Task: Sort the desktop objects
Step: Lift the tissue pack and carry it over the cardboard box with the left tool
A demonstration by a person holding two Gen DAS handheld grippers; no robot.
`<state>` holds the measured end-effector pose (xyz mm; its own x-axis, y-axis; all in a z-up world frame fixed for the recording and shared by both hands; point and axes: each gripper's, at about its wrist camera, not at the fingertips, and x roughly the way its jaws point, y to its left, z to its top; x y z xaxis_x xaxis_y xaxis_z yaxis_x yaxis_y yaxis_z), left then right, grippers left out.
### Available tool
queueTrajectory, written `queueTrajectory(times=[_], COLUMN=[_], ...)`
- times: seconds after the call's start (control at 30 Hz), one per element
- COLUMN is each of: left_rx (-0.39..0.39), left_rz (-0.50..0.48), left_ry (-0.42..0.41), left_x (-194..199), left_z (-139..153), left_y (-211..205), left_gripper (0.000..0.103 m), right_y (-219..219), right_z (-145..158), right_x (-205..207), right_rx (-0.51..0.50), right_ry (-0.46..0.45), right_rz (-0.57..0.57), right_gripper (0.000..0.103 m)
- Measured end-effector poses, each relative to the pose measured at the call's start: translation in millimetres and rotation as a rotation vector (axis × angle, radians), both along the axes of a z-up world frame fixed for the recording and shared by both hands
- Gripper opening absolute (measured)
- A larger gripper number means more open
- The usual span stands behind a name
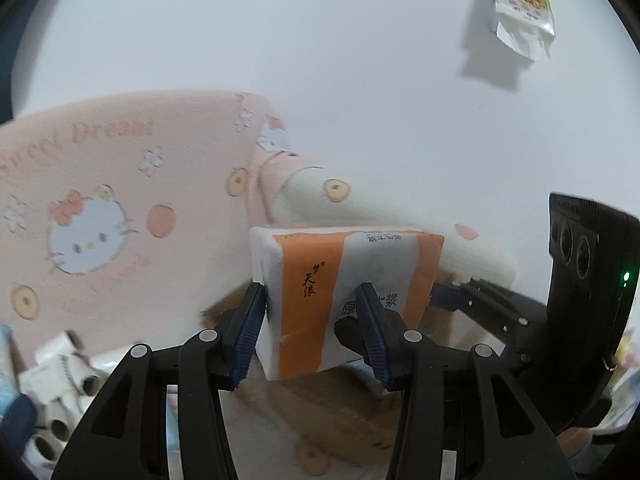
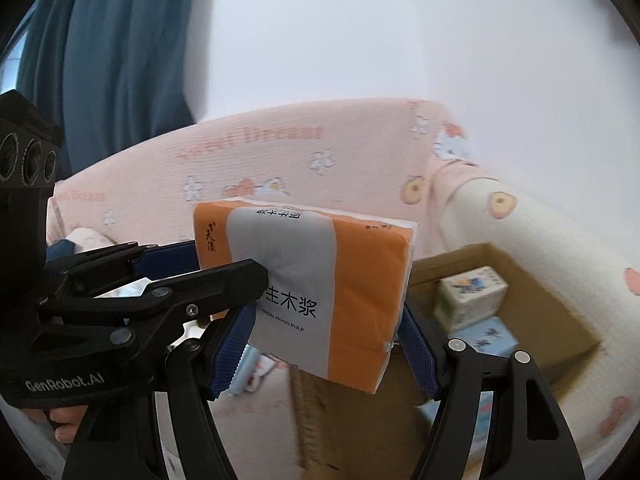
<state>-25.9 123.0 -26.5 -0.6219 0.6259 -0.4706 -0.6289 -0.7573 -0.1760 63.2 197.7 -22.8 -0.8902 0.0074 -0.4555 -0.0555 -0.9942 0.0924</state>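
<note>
Orange-and-grey plastic-wrapped tissue pack is held in the air above the brown cardboard box, pinched by both left gripper and right gripper. Risk: soft pack could slip or twist if the grips pull unevenly. Box holds small tissue cartons.

The orange-and-grey tissue pack reads "VIRGIN WOOD PULP" beneath Chinese characters. The pink blanket says "Sweet Dream". The left tongs carry "GenRobot.AI".
</note>
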Motion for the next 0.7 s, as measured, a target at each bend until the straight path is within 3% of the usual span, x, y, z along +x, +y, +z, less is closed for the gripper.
queueTrajectory(times=[0.1, 0.4, 0.7], left_rx=[0.017, 0.002, 0.063], left_rz=[-0.024, -0.047, -0.056], left_ry=[-0.038, -0.165, -0.331], left_x=[-7, -34, -78], left_z=[0, -9, -29], left_y=[14, 63, 77], left_gripper=[0.05, 0.05, 0.05], right_y=[16, 62, 104], right_z=[5, 3, -2], right_x=[6, -11, -32], right_rx=[-0.021, -0.028, -0.082], right_ry=[-0.019, -0.204, -0.292], right_rz=[-0.022, -0.065, -0.095], right_gripper=[0.069, 0.069, 0.069])
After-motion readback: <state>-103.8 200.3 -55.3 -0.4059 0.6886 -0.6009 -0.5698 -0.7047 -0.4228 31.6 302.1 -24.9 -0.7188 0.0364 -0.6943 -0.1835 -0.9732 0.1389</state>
